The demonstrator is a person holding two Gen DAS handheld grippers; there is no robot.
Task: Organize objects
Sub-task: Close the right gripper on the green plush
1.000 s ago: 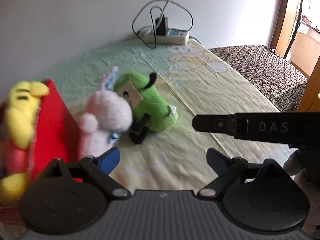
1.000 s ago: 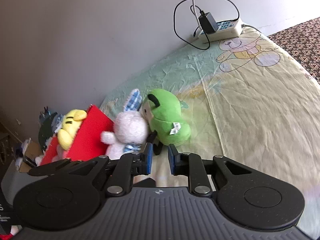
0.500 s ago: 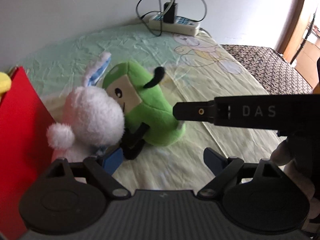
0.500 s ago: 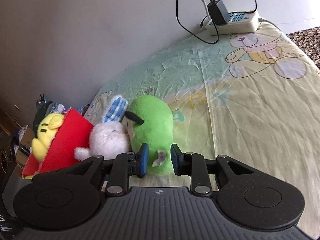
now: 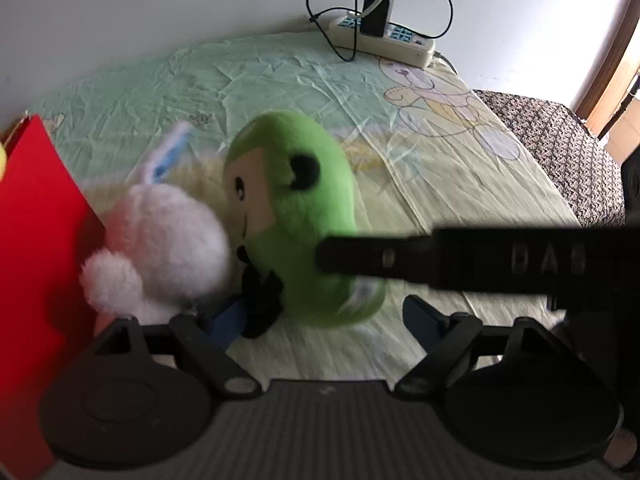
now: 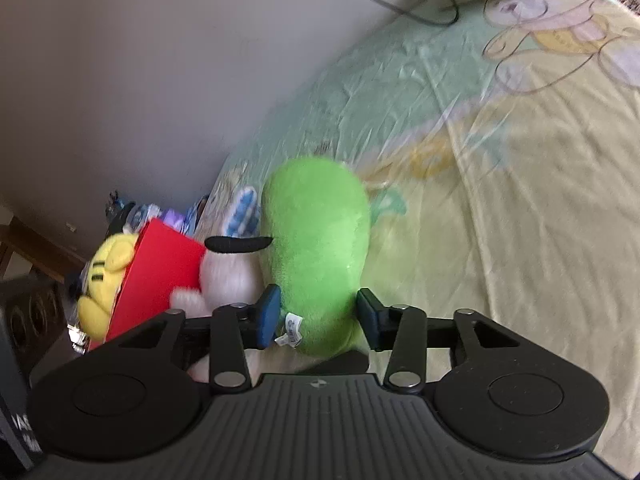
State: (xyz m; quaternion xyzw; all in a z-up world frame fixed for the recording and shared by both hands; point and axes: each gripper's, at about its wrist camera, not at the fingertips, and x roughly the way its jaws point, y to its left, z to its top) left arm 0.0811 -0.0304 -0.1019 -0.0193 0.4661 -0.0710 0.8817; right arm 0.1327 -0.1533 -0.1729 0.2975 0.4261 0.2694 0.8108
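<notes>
At lower left of the right wrist view, a yellow plush toy (image 6: 102, 280) sits in a red box (image 6: 160, 276); a white fluffy rabbit plush (image 6: 228, 276) leans beside it. At centre, the right gripper (image 6: 318, 316) stands open, blue pads flanking the green plush toy (image 6: 320, 248) on the pastel bear-print sheet (image 6: 520, 200). The left gripper (image 5: 324, 320) is spread wide, empty.

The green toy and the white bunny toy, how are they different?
The green toy is smooth, bean-shaped and bigger; the white bunny toy is fluffy and round. The green toy has black limbs; the bunny has a blue-lined ear. The right tongs straddle the green toy, not the bunny. Both are plush and sit touching on the sheet.
</notes>
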